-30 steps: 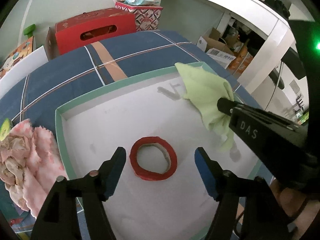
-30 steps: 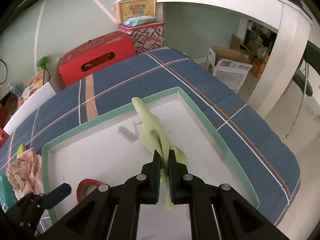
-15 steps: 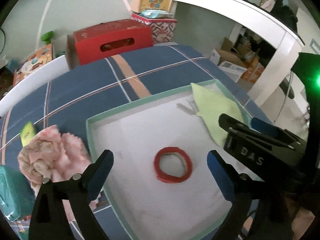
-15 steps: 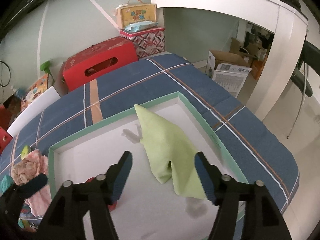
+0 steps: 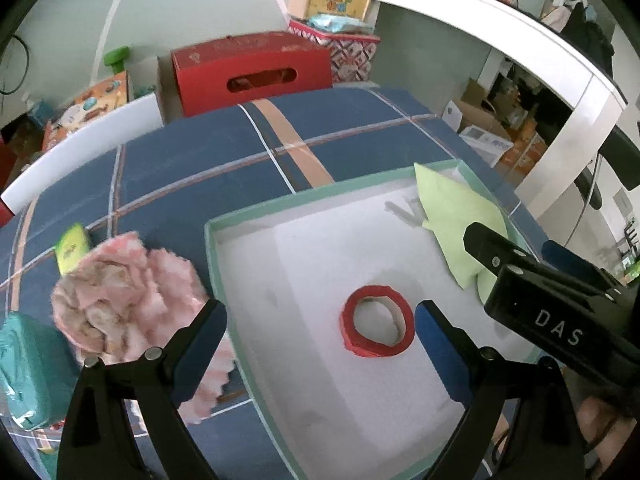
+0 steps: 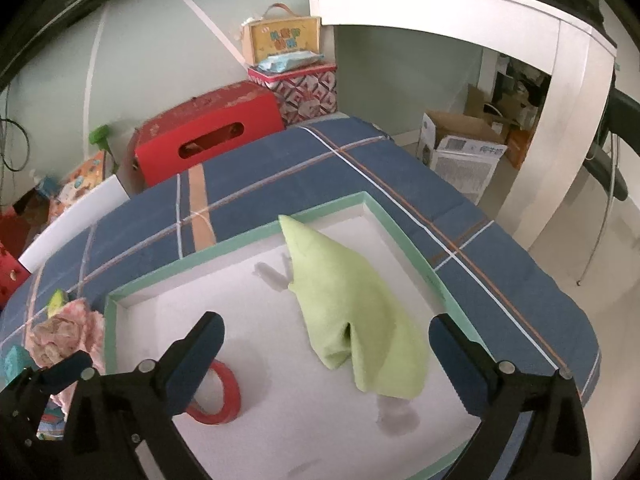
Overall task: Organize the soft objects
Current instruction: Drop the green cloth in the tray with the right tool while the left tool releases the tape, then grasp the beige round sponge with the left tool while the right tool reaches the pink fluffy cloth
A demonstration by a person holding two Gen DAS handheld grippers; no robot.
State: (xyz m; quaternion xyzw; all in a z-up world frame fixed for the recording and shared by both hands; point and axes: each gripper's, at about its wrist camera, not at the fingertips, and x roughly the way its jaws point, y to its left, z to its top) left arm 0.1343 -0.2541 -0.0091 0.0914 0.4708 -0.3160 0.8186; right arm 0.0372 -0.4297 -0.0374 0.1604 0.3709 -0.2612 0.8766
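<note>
Blue plaid bed, green-rimmed tray: our right tongs have just sprung apart, dropping the green cloth inside beside the red ring. Left tongs spread, empty. We judge the pink cloth, outside, due next.

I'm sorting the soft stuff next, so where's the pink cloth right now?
The pink cloth lies crumpled on the blue plaid cover, just outside the green-rimmed tray's left wall in the left wrist view, between a teal packet and that wall.

cloth: lime green | ring: red | tray: white, teal rim | blanket: navy plaid
</note>
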